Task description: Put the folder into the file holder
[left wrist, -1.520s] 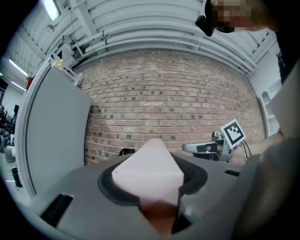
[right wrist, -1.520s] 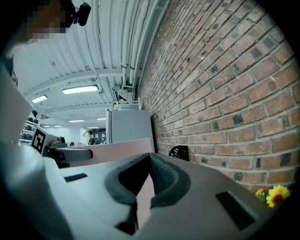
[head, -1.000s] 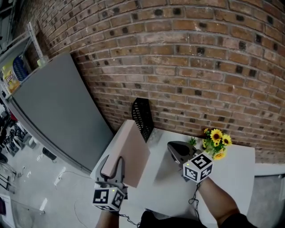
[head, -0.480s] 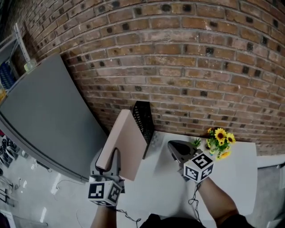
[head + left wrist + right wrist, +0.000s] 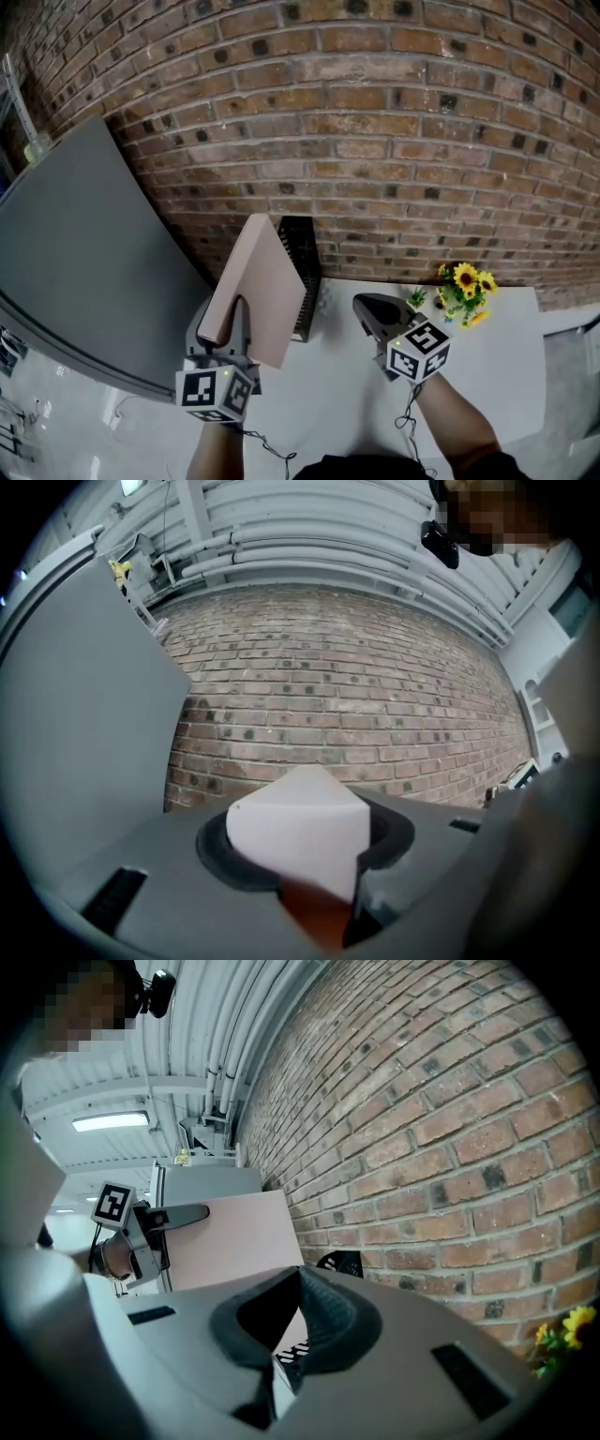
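A pale pink folder (image 5: 255,286) stands on edge, tilted, with my left gripper (image 5: 223,323) shut on its near lower corner. In the left gripper view the folder's corner (image 5: 298,822) fills the gap between the jaws. The folder's far edge reaches the black mesh file holder (image 5: 303,262), which stands on the white table (image 5: 497,375) against the brick wall. Whether the folder is inside the holder I cannot tell. My right gripper (image 5: 367,309) hovers over the table to the right of the holder, shut and empty. The right gripper view shows the folder (image 5: 234,1237) and the holder (image 5: 343,1263) ahead.
A small pot of sunflowers (image 5: 466,291) stands at the table's back right by the brick wall (image 5: 375,122). A large grey panel (image 5: 84,272) leans on the left, close beside the folder and my left gripper.
My left gripper has carried the folder toward the wall, so its far edge now overlaps the file holder. The right gripper stays shut beside the sunflowers.
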The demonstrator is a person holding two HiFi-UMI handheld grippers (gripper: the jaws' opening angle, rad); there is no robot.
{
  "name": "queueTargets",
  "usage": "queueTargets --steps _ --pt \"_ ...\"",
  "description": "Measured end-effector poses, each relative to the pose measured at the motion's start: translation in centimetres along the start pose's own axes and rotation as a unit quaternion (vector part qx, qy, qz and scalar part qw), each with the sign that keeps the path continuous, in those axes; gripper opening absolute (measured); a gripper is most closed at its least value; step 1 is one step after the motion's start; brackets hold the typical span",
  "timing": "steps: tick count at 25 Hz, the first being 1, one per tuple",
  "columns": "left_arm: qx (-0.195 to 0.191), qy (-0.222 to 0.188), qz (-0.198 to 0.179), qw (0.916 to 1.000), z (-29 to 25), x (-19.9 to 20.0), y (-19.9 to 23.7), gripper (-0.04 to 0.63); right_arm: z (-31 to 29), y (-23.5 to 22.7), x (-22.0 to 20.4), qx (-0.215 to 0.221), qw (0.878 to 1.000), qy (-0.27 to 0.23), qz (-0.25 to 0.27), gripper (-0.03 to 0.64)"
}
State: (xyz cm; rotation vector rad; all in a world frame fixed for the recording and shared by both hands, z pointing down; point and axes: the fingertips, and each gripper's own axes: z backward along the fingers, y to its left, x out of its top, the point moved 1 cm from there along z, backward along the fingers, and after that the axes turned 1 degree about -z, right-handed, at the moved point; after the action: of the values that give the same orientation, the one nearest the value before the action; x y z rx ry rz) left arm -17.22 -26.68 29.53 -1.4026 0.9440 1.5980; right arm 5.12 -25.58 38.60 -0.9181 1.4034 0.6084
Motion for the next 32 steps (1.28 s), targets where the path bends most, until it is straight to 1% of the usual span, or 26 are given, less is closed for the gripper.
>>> queueTargets --steps 7,17,22,26,32 --pt "-0.015 -0.004 0.005 0.9999 -3.4 -0.3 1.5 0.173 -1.4 -0.4 0.0 -0.025 1.0 -0.005 -0.003 0.003" --pt "-0.021 -0.003 0.018 0.9996 -7.4 -2.0 2.2 0.173 -1.8 -1.5 -0.5 -0.056 0.998 0.004 -0.005 0.003" --pt "-0.02 -0.004 0.01 0.9997 -8.9 -2.5 2.3 0.173 -2.0 -2.1 -0.8 -0.065 0.998 0.008 -0.005 0.003" --pt "-0.018 -0.006 0.017 0.9997 -10.0 -2.9 2.3 0.173 -2.3 -2.3 -0.9 -0.068 0.998 0.011 -0.008 0.003" --pt "-0.012 -0.021 0.014 0.9996 -11.3 -2.9 2.1 0.173 -2.8 -2.6 -1.3 -0.068 0.998 0.014 -0.011 0.003"
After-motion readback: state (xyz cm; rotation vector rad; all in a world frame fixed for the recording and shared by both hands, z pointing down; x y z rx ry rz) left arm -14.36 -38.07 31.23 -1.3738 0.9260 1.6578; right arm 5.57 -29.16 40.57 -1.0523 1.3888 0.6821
